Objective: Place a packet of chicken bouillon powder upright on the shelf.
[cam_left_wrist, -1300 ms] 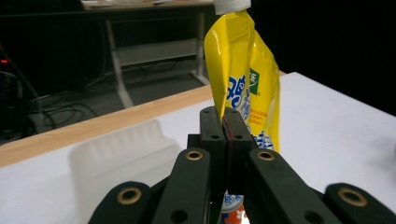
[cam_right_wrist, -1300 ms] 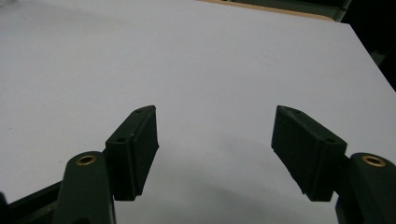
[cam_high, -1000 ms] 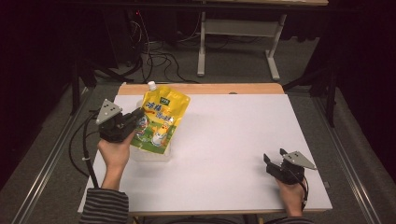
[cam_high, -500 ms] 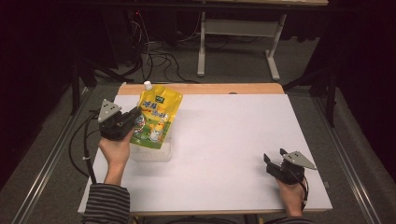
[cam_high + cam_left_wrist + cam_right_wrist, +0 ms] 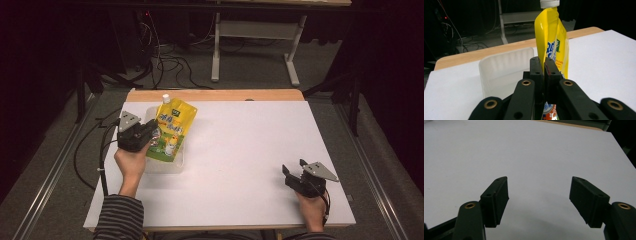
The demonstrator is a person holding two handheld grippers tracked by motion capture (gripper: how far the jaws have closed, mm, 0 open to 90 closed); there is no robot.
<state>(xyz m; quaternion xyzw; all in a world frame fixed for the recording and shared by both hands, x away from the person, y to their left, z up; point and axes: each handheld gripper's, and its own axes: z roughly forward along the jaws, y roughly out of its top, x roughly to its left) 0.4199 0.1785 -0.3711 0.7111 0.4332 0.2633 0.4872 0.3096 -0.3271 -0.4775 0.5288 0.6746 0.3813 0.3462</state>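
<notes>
Pouch (image 5: pixel 172 129) stands in the tub (image 5: pixel 167 165) at the table's (image 5: pixel 240 150) left.

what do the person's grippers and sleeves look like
Both grippers, left gripper and right gripper, are black with two blocky jaws, brass-coloured rivets at the joints and a grey three-cornered plate on top. A black cable trails from the left one. The sleeve is dark-and-light striped.

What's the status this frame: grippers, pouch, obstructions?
Left gripper shut on yellow pouch, held upright over clear container. Right gripper open, on white table. Nothing obstructing.
</notes>
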